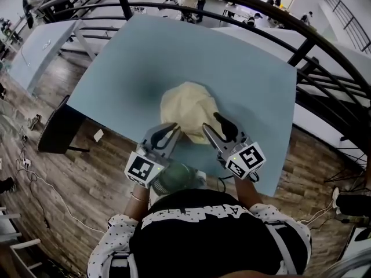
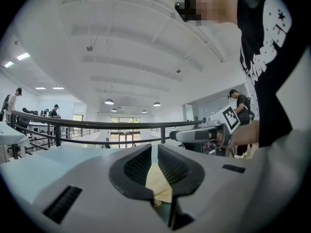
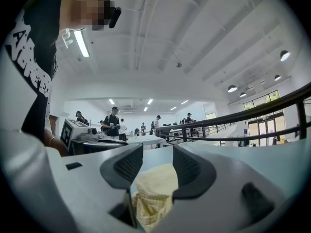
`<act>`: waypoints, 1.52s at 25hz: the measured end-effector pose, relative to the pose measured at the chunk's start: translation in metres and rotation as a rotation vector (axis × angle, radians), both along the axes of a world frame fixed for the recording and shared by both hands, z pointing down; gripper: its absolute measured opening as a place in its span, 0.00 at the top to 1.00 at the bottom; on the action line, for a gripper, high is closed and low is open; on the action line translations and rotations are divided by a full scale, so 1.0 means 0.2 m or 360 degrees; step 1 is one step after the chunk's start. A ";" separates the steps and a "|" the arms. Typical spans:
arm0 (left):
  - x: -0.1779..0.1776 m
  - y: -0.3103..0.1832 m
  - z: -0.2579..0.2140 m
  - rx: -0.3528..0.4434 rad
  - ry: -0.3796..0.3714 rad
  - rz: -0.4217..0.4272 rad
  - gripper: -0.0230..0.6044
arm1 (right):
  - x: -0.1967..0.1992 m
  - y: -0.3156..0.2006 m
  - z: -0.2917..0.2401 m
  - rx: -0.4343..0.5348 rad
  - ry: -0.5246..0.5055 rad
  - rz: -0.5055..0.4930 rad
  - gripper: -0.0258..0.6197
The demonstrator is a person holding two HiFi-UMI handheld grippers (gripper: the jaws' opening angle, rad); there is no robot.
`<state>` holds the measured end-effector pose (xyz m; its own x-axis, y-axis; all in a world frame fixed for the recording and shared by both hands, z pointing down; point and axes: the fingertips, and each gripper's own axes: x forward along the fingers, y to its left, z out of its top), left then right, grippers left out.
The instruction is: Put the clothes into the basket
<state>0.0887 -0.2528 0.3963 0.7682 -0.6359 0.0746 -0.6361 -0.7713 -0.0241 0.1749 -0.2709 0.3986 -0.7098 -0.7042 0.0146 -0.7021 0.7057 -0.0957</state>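
A crumpled cream cloth (image 1: 188, 104) lies near the front edge of the pale blue table (image 1: 127, 68). Both grippers reach level into its near side. My left gripper (image 1: 174, 130) is shut on a thin fold of the cloth (image 2: 158, 181), which shows low between the nearly touching pads. My right gripper (image 1: 210, 121) stands open. A bunched part of the cloth (image 3: 153, 188) sits between its spread jaws, and the pads do not press on it. A green round basket (image 1: 174, 178) sits below the grippers, in front of the person's body.
A black railing (image 1: 290, 25) curves round the far and right sides of the table. A black boxy object (image 1: 58, 129) stands on the wood floor at the left. Cables (image 1: 40, 184) trail over the floor. Other tables and people are far off.
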 end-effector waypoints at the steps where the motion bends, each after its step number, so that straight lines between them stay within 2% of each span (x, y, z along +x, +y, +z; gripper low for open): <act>1: 0.00 0.00 0.00 0.0002 -0.0002 -0.0009 0.92 | 0.01 -0.01 0.01 -0.0009 0.0007 -0.0001 0.68; 13: 0.02 -0.02 0.08 -0.0022 -0.0044 -0.0108 0.84 | 0.07 -0.08 0.15 -0.0069 0.0115 -0.0043 0.61; 20: 0.03 -0.08 0.15 -0.0072 -0.0079 -0.0174 0.77 | 0.15 -0.14 0.24 -0.0126 0.0134 -0.0055 0.60; 31: -0.05 -0.19 0.25 -0.0142 -0.0085 -0.0310 0.72 | 0.18 -0.24 0.37 -0.0193 0.0201 -0.0090 0.60; 38: -0.12 -0.27 0.39 -0.0240 -0.0100 -0.0410 0.69 | 0.19 -0.29 0.46 -0.0255 0.0209 -0.0122 0.59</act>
<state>0.0651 -0.3066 0.4734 0.5738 -0.7874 0.2252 -0.8122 -0.5825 0.0330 0.2126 -0.3292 0.4897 -0.7458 -0.6296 0.2178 -0.6609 0.7405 -0.1223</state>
